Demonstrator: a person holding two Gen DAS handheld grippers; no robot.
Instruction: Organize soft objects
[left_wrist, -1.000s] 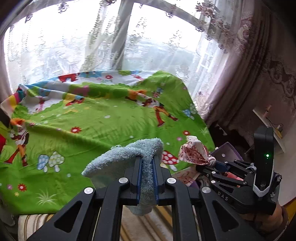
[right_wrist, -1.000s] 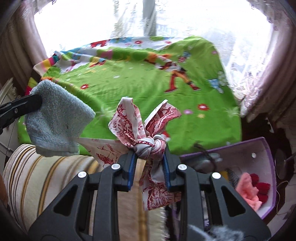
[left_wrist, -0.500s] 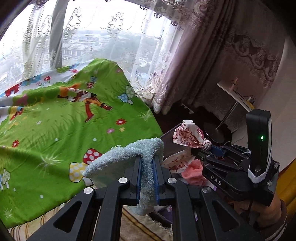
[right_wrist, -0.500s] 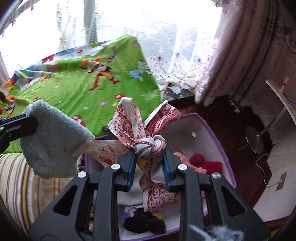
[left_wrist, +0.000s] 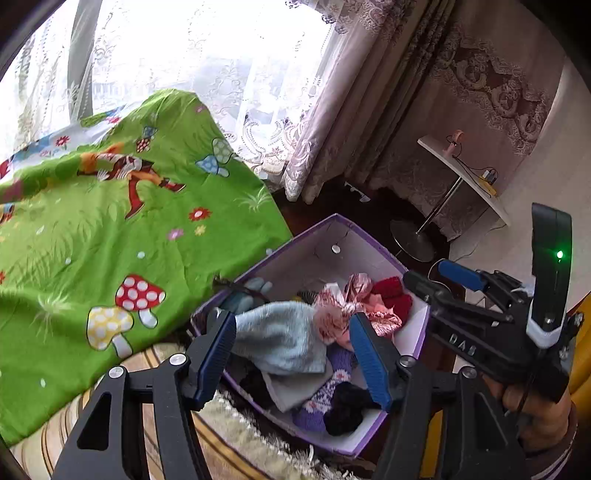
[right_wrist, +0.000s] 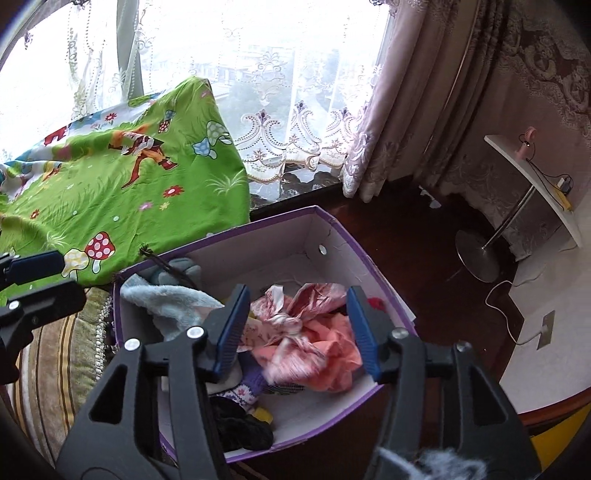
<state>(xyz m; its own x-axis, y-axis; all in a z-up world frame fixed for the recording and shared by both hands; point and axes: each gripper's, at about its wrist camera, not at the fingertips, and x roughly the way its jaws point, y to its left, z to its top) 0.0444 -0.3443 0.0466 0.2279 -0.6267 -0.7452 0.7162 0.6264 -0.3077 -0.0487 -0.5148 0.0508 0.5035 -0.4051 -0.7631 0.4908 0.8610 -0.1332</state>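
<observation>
I hold both tongs over the purple box (right_wrist: 325, 225). The left tongs (left_wrist: 291, 354) stand wide apart, gripping nothing; the blue towel (left_wrist: 280, 336) lies inside the box, toward its bed-side wall. The right tongs (right_wrist: 295, 328) stand equally wide, empty; the red-patterned knotted cloth (right_wrist: 295, 317) rests in the box on a pink garment (right_wrist: 328, 354). The green cartoon blanket (right_wrist: 140, 177) covers the bed beside the box.
</observation>
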